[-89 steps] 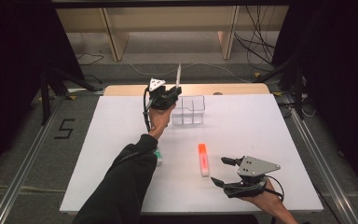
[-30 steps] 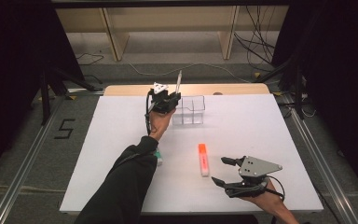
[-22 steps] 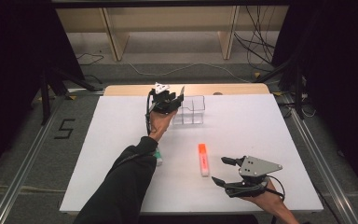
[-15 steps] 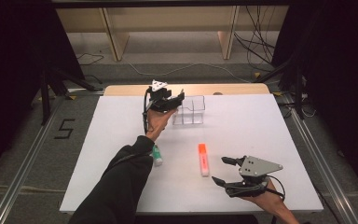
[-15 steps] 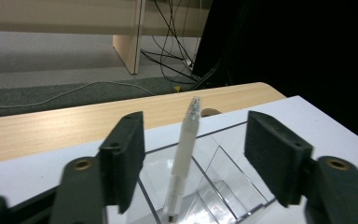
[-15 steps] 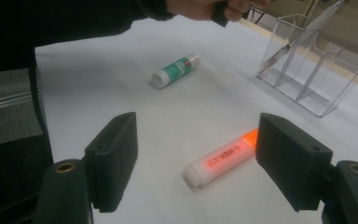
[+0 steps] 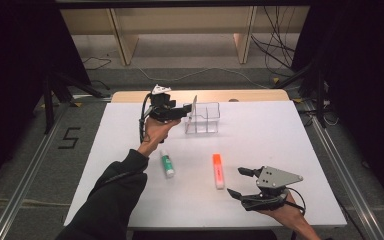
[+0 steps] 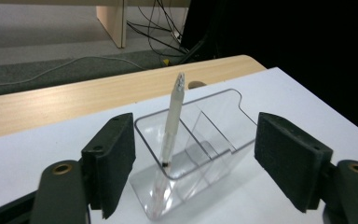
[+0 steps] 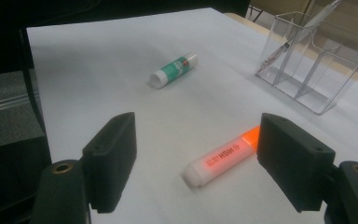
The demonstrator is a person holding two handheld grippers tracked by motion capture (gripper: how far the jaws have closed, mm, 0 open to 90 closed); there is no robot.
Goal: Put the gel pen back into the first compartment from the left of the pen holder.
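We are tidying loose desk items into the clear organizer [image 7: 202, 118] at the far side of the white table [image 7: 300, 150], and the pen [image 8: 171, 123] is now standing in its end compartment, leaning against the wall with its tip on the floor of the box, so it is supporting itself without us. That is why our left gripper [image 7: 179, 113] is letting go: its jaws have just been opening and are now standing wide apart, one on either side of the organizer's near corner, with the pads pressing on nothing and the pen free between and beyond them. We are keeping this gripper level and just beside the box, probably so that drawing it away is not knocking the leaning pen. Our right gripper [image 7: 240, 182] is resting low near the table's front edge, its jaws also spread with nothing between them, and it is pointing at the orange highlighter [image 9: 223, 156] lying flat just ahead, which suggests we are lining it up as the next thing to collect. The green-and-white glue stick [image 7: 167, 163] is lying on its side near our left forearm, well apart from the organizer, waiting its turn.
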